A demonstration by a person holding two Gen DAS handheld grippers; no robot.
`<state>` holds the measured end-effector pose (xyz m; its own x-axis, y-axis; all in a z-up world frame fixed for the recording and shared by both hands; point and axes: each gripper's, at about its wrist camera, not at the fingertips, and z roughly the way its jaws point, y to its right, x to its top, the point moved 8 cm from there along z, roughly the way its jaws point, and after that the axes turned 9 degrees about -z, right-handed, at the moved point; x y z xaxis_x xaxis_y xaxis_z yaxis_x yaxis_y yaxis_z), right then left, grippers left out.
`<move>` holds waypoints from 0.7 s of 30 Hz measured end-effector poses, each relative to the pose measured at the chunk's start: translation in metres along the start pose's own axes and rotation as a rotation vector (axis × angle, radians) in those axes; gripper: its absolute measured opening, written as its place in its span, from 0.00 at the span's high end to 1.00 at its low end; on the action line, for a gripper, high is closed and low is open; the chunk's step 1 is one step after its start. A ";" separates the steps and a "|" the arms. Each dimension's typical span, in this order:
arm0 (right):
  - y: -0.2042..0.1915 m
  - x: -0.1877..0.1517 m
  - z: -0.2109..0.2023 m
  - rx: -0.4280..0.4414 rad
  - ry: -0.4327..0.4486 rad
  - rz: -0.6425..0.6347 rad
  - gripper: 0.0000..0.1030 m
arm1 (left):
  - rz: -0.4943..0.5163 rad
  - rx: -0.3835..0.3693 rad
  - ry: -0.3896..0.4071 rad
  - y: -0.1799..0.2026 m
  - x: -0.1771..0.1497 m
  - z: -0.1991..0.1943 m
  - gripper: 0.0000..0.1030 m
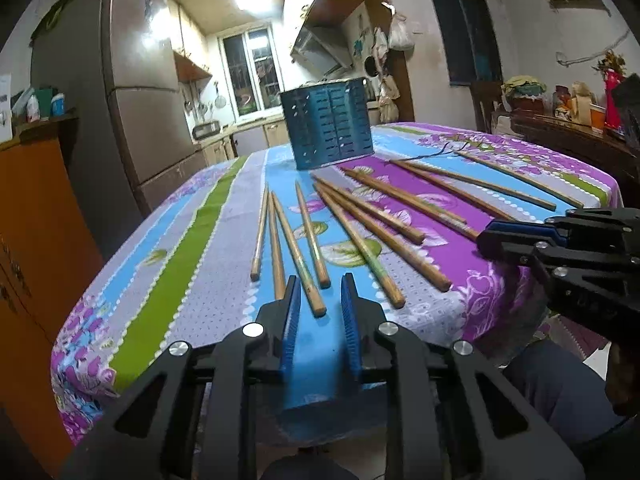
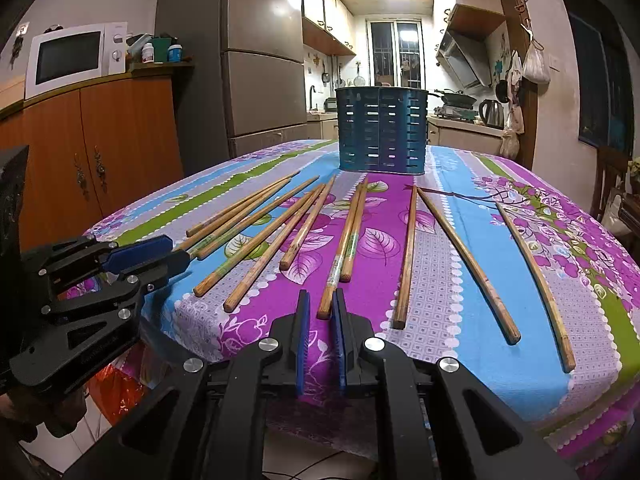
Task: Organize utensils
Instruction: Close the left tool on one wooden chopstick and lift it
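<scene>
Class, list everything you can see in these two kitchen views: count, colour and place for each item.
chopsticks: about a dozen, brown wood, lying loose across the near half of the table
utensil holder: one, blue with slots, upright at the far end of the table
tablecloth: one, purple, blue and green floral, covering the table
fridge: one, grey, behind the table
microwave: one, white, on the cabinet
cabinet: one, orange-brown, left of the fridge
kettle: one, silver, on the far counter
left gripper: black with blue fingers, apart around a chopstick end
right gripper: black with blue fingers, narrow gap, a chopstick end between them; grip unclear
</scene>
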<state>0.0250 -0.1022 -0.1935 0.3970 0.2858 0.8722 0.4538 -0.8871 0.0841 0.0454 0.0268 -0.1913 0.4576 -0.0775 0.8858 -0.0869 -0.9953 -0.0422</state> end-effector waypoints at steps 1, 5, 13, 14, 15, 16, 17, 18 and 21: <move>0.000 0.000 0.000 -0.001 0.000 -0.001 0.88 | -0.008 0.006 -0.008 -0.002 -0.001 0.001 0.81; 0.000 0.000 0.000 -0.005 0.001 0.001 0.88 | -0.016 0.004 -0.016 -0.002 -0.002 0.002 0.81; -0.001 0.000 0.000 -0.017 0.003 0.002 0.88 | -0.019 -0.004 -0.008 0.004 -0.003 0.003 0.87; -0.001 0.000 0.000 -0.017 0.004 0.002 0.87 | -0.022 -0.002 -0.007 0.004 -0.003 0.003 0.87; -0.001 0.000 0.000 -0.018 0.004 0.003 0.87 | -0.023 0.001 -0.004 0.005 -0.004 0.004 0.87; -0.001 0.001 0.000 -0.018 0.005 0.003 0.87 | -0.023 0.002 -0.001 0.004 -0.003 0.004 0.87; -0.001 0.001 0.001 -0.019 0.006 0.003 0.87 | -0.024 0.003 0.004 0.005 -0.004 0.004 0.87; 0.000 0.001 0.001 -0.019 0.006 0.003 0.87 | -0.025 0.004 0.006 0.005 -0.004 0.004 0.87; -0.001 0.001 0.003 -0.016 0.004 0.006 0.87 | -0.032 0.001 0.014 0.004 -0.005 0.004 0.87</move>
<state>0.0274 -0.1004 -0.1939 0.3963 0.2793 0.8746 0.4387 -0.8944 0.0869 0.0462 0.0226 -0.1975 0.4479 -0.0445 0.8930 -0.0710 -0.9974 -0.0141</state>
